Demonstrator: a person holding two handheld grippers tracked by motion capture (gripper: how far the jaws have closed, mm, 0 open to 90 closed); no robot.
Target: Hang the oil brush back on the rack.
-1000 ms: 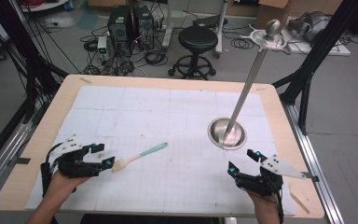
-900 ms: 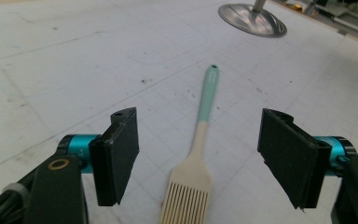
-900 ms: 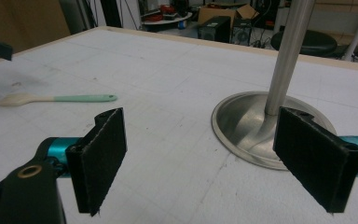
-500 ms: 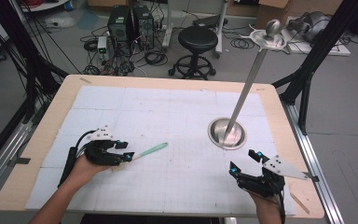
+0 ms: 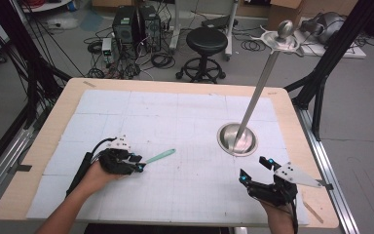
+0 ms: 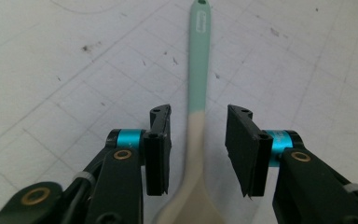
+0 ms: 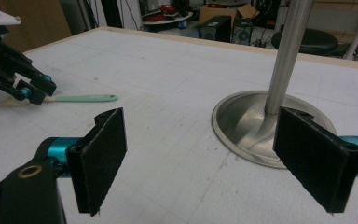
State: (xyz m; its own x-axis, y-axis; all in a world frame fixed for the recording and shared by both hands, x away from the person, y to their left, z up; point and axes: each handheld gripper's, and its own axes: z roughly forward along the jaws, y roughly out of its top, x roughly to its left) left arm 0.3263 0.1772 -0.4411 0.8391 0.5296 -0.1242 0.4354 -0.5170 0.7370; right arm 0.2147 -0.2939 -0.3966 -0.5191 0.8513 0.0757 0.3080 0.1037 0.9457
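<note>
Looking down from the high view, the left gripper (image 5: pixel 137 165) sits over the spatula (image 5: pixel 159 156) on the gridded mat (image 5: pixel 185 122), near the table's left front. The right gripper (image 5: pixel 253 170) hovers wide open beside the steel stand (image 5: pixel 237 139).

Its own left gripper view shows jaws that have just been narrowing, straddling the spatula's neck (image 6: pixel 196 140) with gaps on both sides.

The right gripper view shows pads (image 7: pixel 103 151) far apart, gripping nothing.

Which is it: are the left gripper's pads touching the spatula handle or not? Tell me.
Apart. In the left gripper view the left gripper, whose jaws have just been closing, straddles the spatula, with white mat visible between the handle and each pad.
</note>
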